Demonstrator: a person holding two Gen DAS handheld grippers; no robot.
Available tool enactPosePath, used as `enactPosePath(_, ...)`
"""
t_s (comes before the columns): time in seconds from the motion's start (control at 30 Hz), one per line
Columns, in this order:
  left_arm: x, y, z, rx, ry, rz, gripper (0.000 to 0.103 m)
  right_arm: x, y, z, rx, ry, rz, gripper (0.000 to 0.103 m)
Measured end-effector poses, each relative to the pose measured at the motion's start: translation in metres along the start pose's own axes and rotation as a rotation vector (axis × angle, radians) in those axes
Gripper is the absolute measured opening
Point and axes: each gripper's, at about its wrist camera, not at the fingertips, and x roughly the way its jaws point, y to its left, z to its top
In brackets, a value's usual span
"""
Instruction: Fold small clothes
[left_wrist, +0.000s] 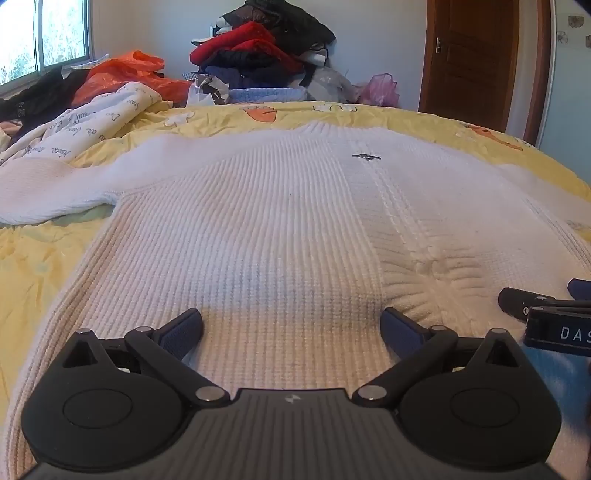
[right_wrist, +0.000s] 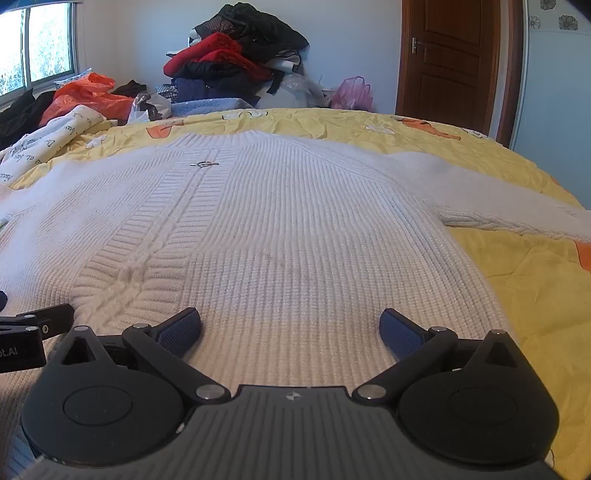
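1. White knit sweater (left_wrist: 280, 221) lies spread flat, front up, on a yellow bedspread (left_wrist: 40, 266) with cartoon prints; neck end points away toward the far wall, hem toward the cameras.
2. Cable-knit strip runs down the middle of the sweater, with a small metal clasp (left_wrist: 366, 157) near the neck.
3. Left sleeve (left_wrist: 48, 192) stretches out sideways over the bedspread; right sleeve (right_wrist: 498, 214) does the same on the other side.
4. Left gripper (left_wrist: 291, 328) hovers low over the hem, left of the cable strip – jaws spread wide apart, nothing between them but the knit below; cannot tell if the blue pads (left_wrist: 183, 330) touch the fabric.
5. Right gripper (right_wrist: 290, 328) sits over the hem, right of the cable strip – jaws also wide apart, nothing clamped.
6. The two grippers are side by side, close; each shows at the edge of the other's view.
7. Behind the bed: heap of clothes (right_wrist: 236, 62), red and dark, against the wall; orange plastic bag (left_wrist: 129, 74) and a printed white cloth (left_wrist: 92, 118) at the left.
8. Window (left_wrist: 40, 37) at far left, brown door (right_wrist: 450, 59) at right, pink bag (right_wrist: 352, 92) near the door.
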Motion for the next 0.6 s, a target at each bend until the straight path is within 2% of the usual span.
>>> enactPosePath(0.6,-0.0009,-0.0008,0.0001,0.001,0.000,0.000,0.103,-0.0003,0.0003,0.0001,0.001,-0.001,-0.002,0.103)
